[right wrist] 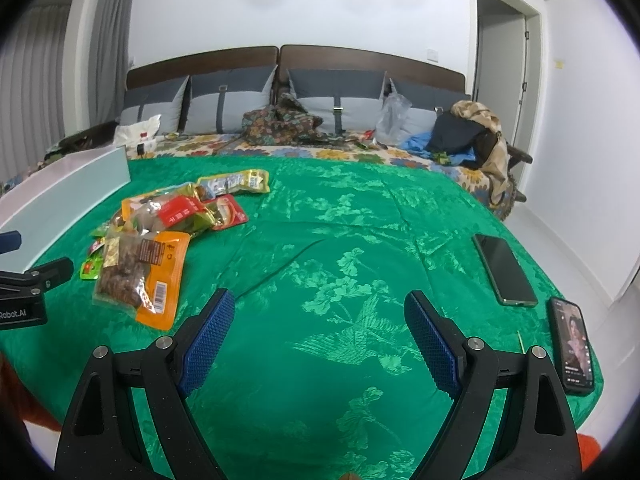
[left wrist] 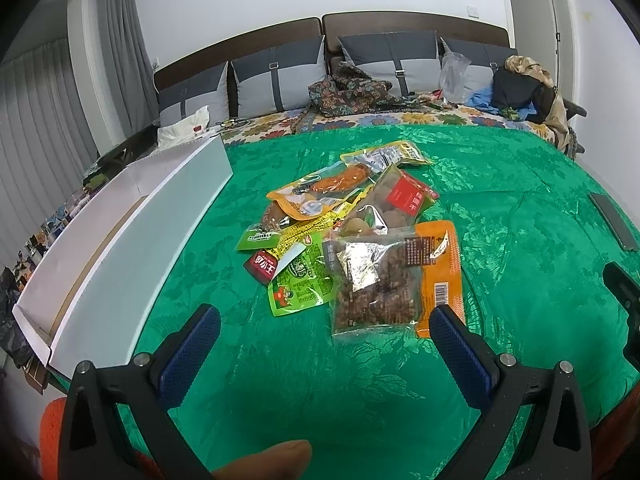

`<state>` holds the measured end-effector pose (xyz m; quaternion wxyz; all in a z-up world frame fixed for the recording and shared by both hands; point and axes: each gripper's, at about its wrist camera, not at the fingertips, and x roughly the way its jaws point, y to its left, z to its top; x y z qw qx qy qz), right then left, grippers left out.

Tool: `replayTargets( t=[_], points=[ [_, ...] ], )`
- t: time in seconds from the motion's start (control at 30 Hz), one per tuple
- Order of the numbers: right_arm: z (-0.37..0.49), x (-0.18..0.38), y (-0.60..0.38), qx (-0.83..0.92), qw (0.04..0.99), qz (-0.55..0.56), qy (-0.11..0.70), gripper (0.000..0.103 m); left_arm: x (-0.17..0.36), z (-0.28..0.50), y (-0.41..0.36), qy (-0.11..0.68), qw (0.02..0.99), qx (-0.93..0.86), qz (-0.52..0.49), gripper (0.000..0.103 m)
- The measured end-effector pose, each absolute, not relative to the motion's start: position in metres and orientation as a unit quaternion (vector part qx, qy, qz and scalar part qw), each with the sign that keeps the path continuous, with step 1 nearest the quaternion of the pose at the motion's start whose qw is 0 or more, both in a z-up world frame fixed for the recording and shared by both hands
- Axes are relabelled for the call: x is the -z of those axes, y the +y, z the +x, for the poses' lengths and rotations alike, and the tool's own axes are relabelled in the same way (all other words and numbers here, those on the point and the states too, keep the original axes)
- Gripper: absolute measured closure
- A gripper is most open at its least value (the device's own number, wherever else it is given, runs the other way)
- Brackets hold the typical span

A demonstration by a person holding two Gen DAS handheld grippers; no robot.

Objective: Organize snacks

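While both the left gripper (left wrist: 324,332) and right gripper (right wrist: 320,316) hover with jaws spread and empty, the overlapping snack packets (left wrist: 352,236) heaped beside the white box (left wrist: 120,240) may slide or lift together if pinched carelessly.

Green bedspread (right wrist: 340,240): snack packets (left wrist: 352,240), box (left wrist: 132,240), 2 phones (right wrist: 505,270).

Glossy plastic snack packets (left wrist: 352,240) lie on a shiny green patterned cloth (left wrist: 500,208); the white box (left wrist: 120,236) looks matt.
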<state>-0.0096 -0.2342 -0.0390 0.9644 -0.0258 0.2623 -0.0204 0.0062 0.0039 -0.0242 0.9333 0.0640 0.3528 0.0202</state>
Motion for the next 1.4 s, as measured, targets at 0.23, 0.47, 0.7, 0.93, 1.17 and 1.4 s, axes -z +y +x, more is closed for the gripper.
replayTargets(
  t=[0.23, 0.47, 0.7, 0.93, 1.17, 1.4],
  points=[
    [-0.008, 0.041, -0.233, 0.019, 0.964, -0.029, 0.265, 0.014, 0.039, 0.01, 0.008, 0.368, 0.927, -0.017, 0.072, 0.0],
    [-0.014, 0.055, -0.233, 0.026, 0.954, -0.063, 0.293, 0.014, 0.077, 0.021, 0.028, 0.42, 0.904, -0.015, 0.072, 0.0],
    [-0.002, 0.073, -0.238, 0.03, 0.939, -0.061, 0.339, 0.014, 0.087, 0.038, 0.056, 0.445, 0.895, -0.018, 0.008, 0.0],
    [0.01, 0.087, -0.236, 0.017, 0.931, -0.045, 0.362, 0.014, 0.098, 0.046, 0.069, 0.451, 0.892, -0.024, -0.015, 0.0],
    [0.018, 0.101, -0.238, 0.022, 0.92, -0.03, 0.39, 0.014, 0.114, 0.047, 0.072, 0.464, 0.886, -0.021, -0.02, 0.0],
    [0.022, 0.111, -0.246, 0.029, 0.911, -0.003, 0.412, 0.014, 0.114, 0.045, 0.072, 0.46, 0.888, -0.018, -0.018, 0.0]
  ],
)
